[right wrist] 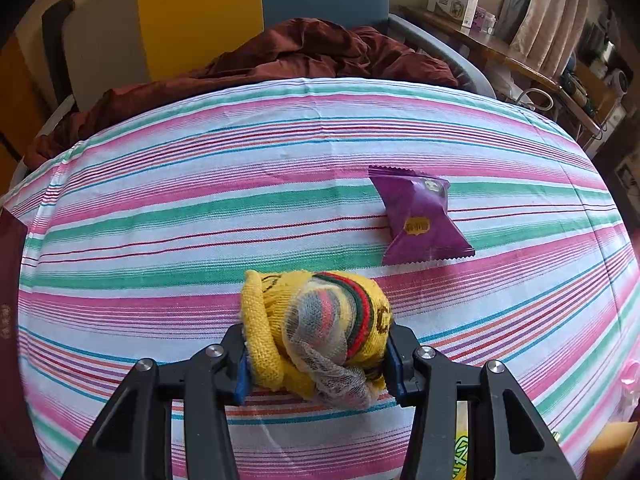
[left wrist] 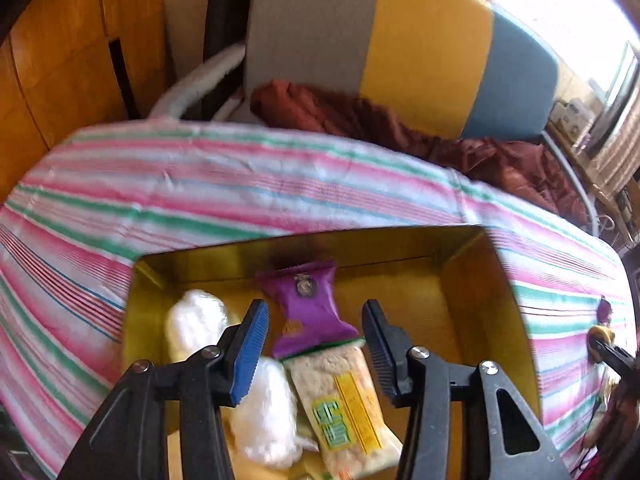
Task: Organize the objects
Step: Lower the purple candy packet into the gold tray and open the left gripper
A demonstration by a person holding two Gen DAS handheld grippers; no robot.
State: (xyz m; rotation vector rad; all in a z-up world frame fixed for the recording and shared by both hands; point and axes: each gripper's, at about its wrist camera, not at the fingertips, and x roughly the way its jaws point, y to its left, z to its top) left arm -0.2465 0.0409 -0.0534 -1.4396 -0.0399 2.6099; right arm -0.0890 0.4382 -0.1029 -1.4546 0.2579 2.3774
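Right gripper [right wrist: 316,364] clamps a yellow knit bundle [right wrist: 320,332] with mesh wrap and red-green stripes just above the striped tablecloth [right wrist: 160,220], 1 purple snack packet [right wrist: 420,220] lying flat near it, up-right, apart.

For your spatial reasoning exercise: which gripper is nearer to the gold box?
Left. The left gripper hangs open directly over the gold box; the right gripper holds a yellow mesh pouch over the tablecloth.

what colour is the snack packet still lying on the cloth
Purple snack packet, clearest in the right wrist view.
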